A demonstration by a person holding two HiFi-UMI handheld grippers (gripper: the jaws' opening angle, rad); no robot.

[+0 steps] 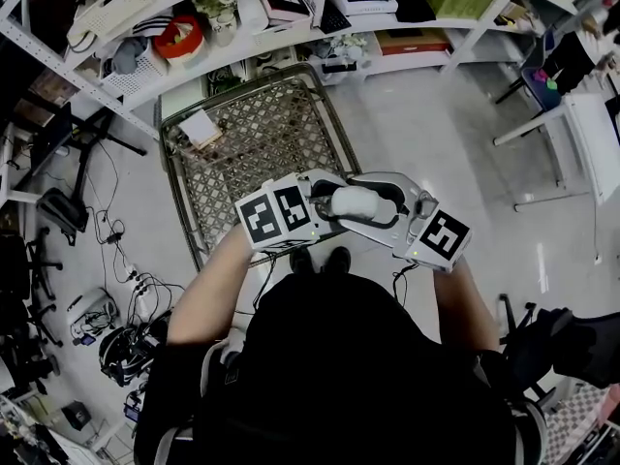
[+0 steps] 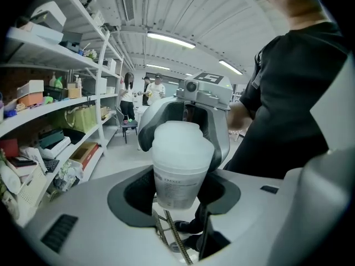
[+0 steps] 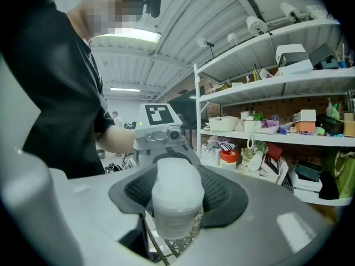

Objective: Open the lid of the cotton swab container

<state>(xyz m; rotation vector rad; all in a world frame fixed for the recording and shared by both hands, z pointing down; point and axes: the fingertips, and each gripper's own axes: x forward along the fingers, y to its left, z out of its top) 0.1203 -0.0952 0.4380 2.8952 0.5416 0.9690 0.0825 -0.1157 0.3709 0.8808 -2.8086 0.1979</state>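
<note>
Container (image 1: pixel 356 202) is up in the air between both claws, long axis running left–right. Left gripper (image 2: pixel 178 188) is clamped on the body, and right gripper (image 3: pixel 176 204) looks closed around the lid (image 2: pixel 183 143) end — so I'd guess the pull goes right.

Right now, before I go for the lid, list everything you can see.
cotton swab container: one, translucent white, lid on, held up between both tongs.
wire-mesh rack: one, grey metal, on the floor ahead.
shelves: white, along the far side, crowded with baskets and boxes.
red bowl: one, on the shelves, left.
cables: a tangle, black and white, floor at left.
left tongs: grey-white, closed on the container's body.
right tongs: grey-white, closed on its lid end.
</note>
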